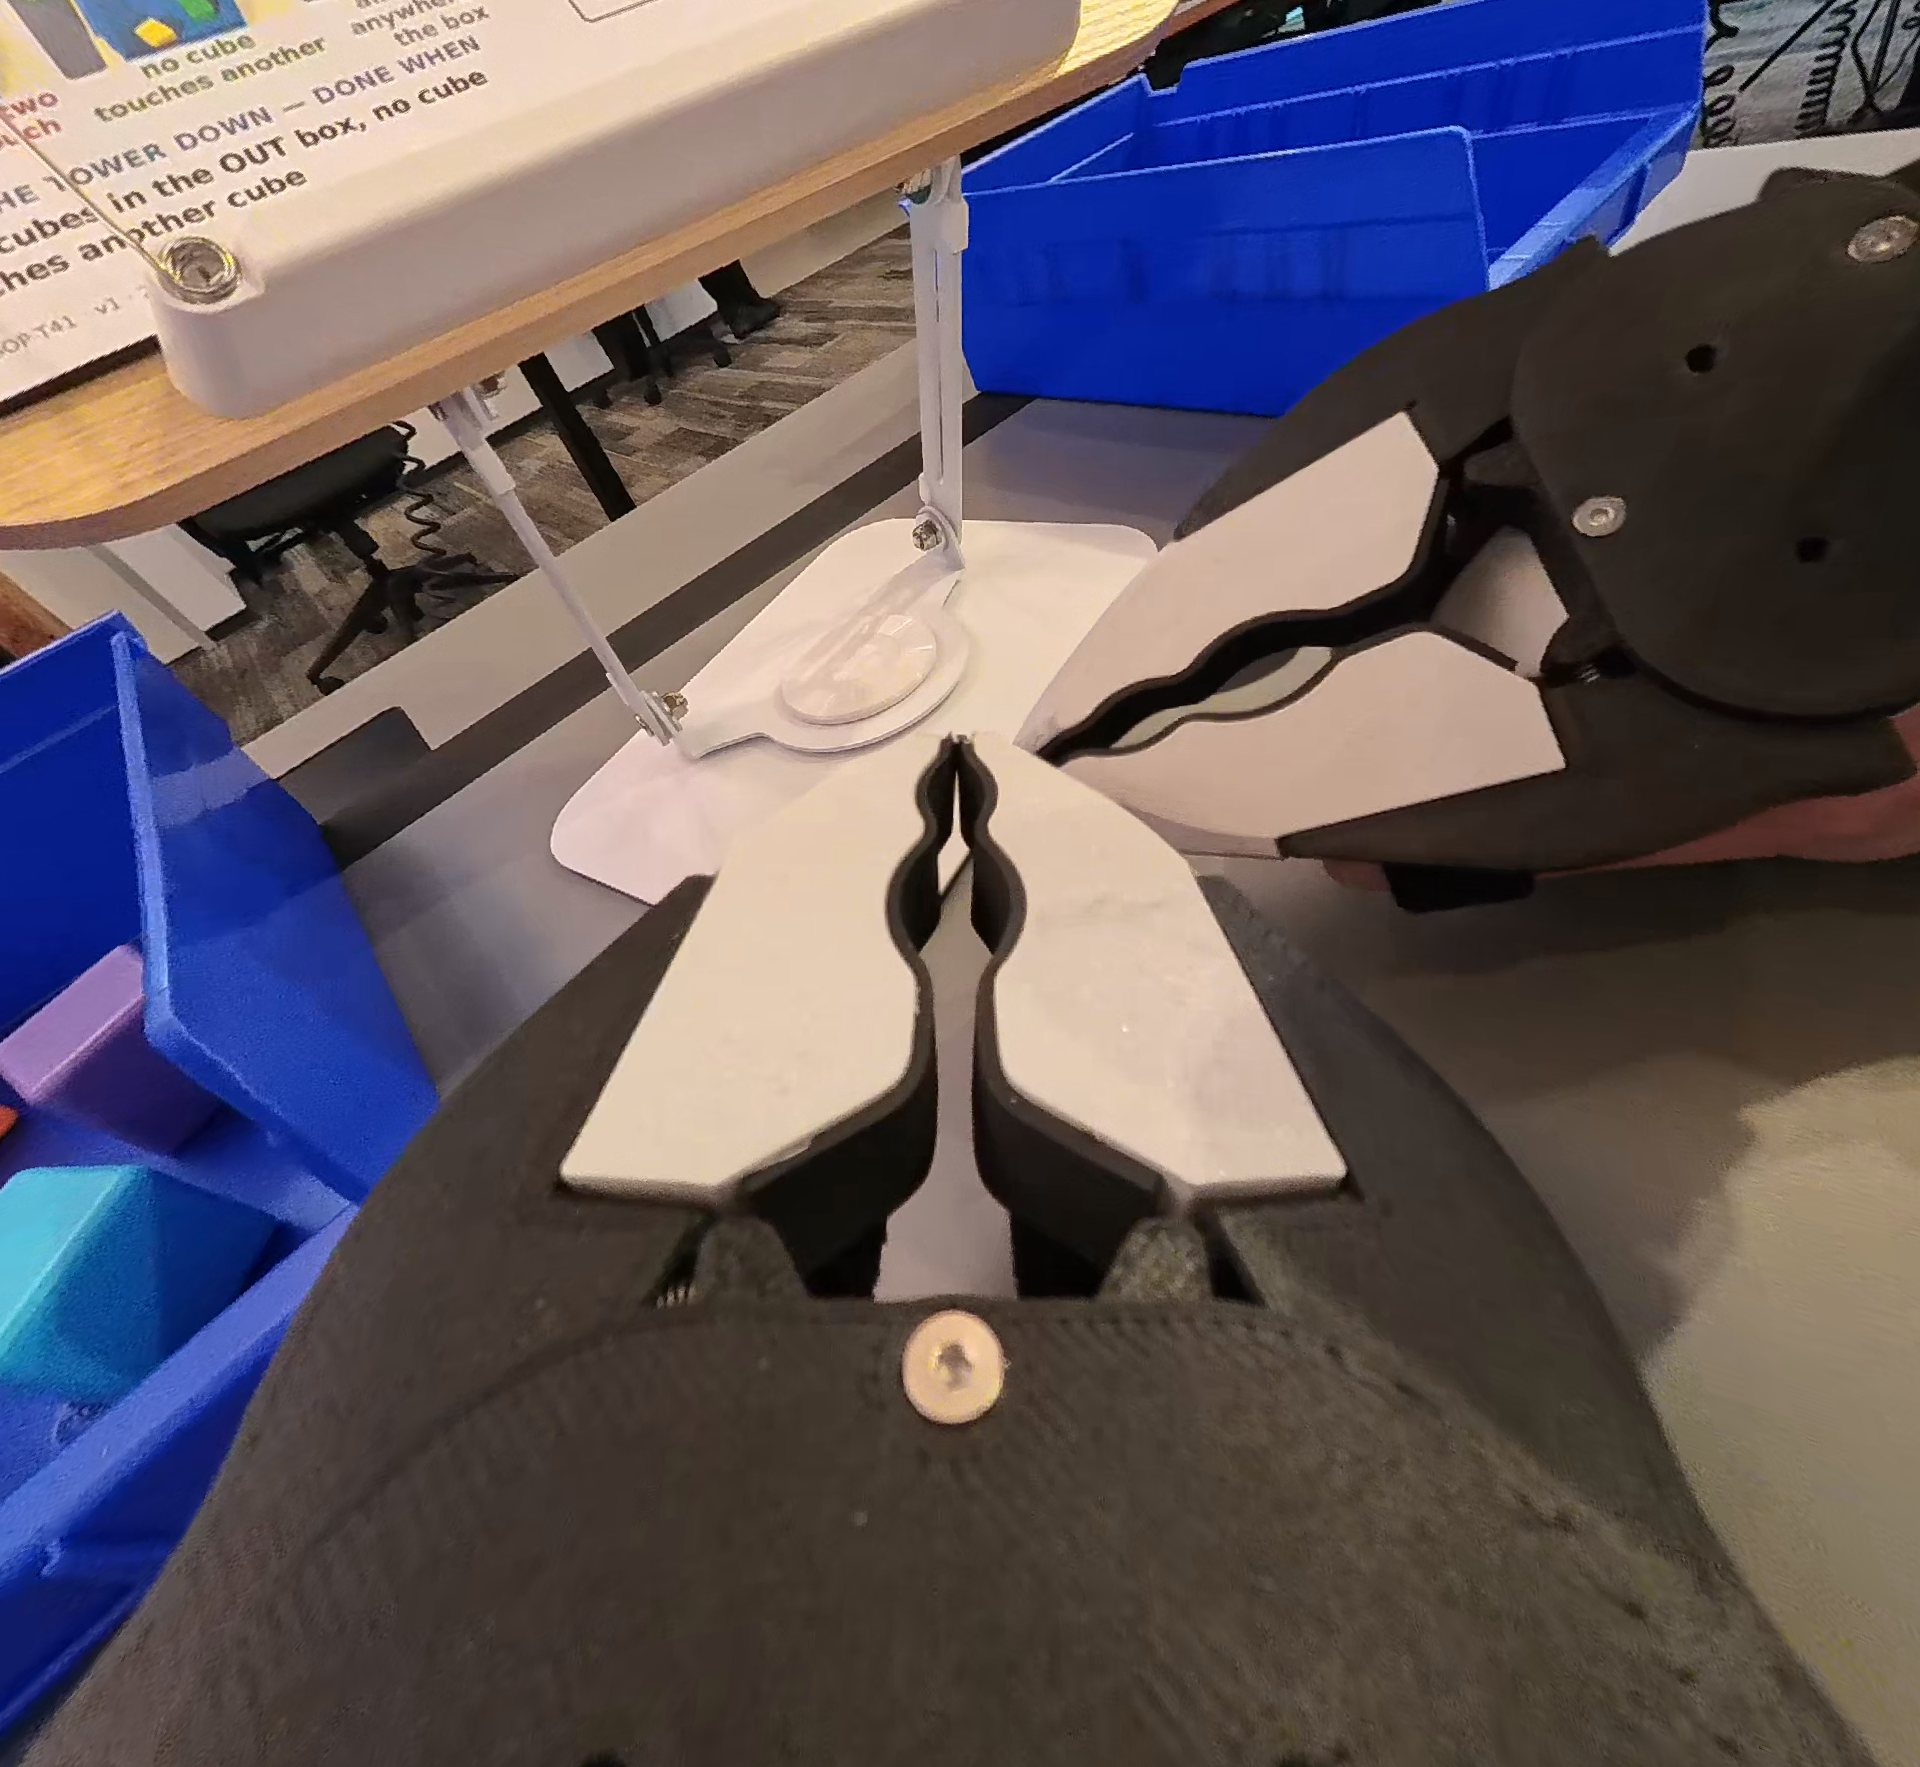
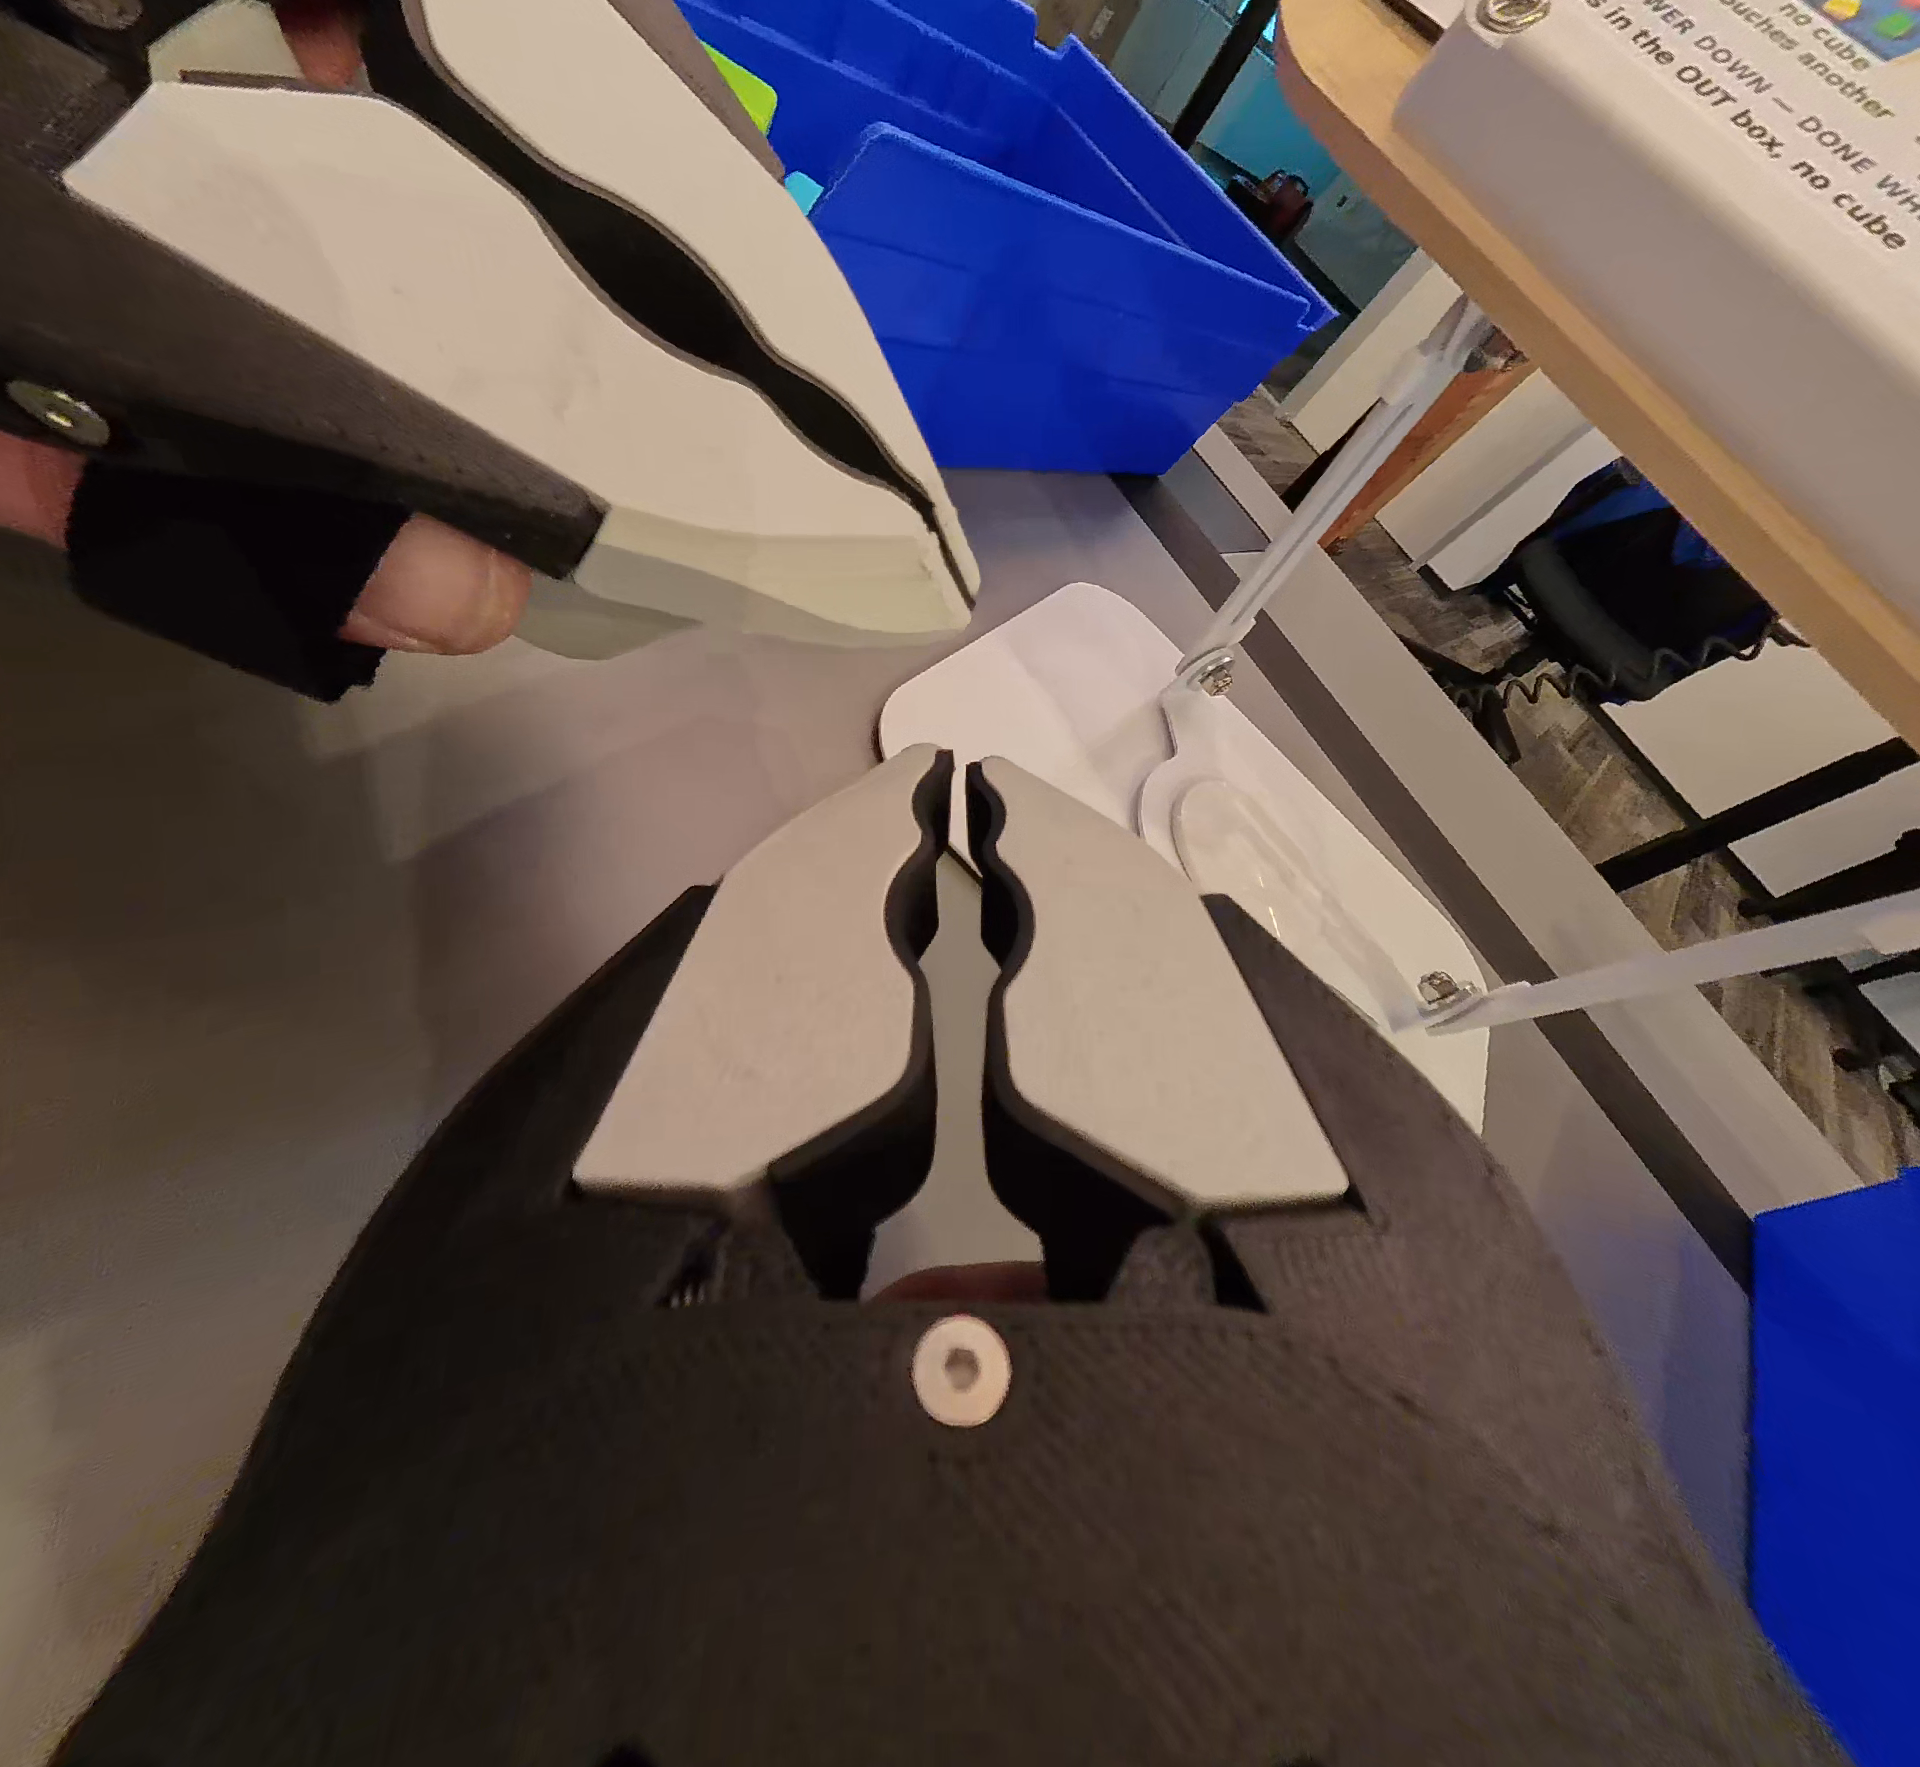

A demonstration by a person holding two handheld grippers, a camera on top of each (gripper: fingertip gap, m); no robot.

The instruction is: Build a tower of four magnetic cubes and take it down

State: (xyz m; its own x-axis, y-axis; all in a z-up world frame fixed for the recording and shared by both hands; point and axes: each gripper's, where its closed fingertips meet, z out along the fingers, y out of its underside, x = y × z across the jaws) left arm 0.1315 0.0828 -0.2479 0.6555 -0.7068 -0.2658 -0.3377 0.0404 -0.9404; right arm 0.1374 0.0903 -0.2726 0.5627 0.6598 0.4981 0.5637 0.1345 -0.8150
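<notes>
1. my left gripper (image 1: 958,756) has its fingers drawn together, tips nearly meeting, and nothing is between them. i hold it low over the grey table (image 1: 1558,1042), pointed at the white base of the stand (image 1: 831,678).

2. my right gripper (image 2: 954,767) is the same: fingers narrow with only a thin slit, empty, aimed at that white base from the right side. the two grippers sit near each other, tips converging, a resting pose in my judgement, since neither reaches for anything.

3. the cubes lie in the blue bin on the left (image 1: 239,886). in the left wrist view i see a purple cube (image 1: 94,1042) and a teal cube (image 1: 104,1239) lying apart, plus a red sliver at the picture's edge, probably a third cube, though too little shows to be sure.

4. in the right wrist view a green cube (image 2: 743,91) peeks out behind my left gripper in the same bin.

5. the blue bin on the far right (image 1: 1299,242) shows no cube in the part i can see.

6. no tower stands on the table, so i judge building is not yet begun. the instruction board (image 1: 520,55) sits raised on its stand, keeping the middle free for stacking.
</notes>
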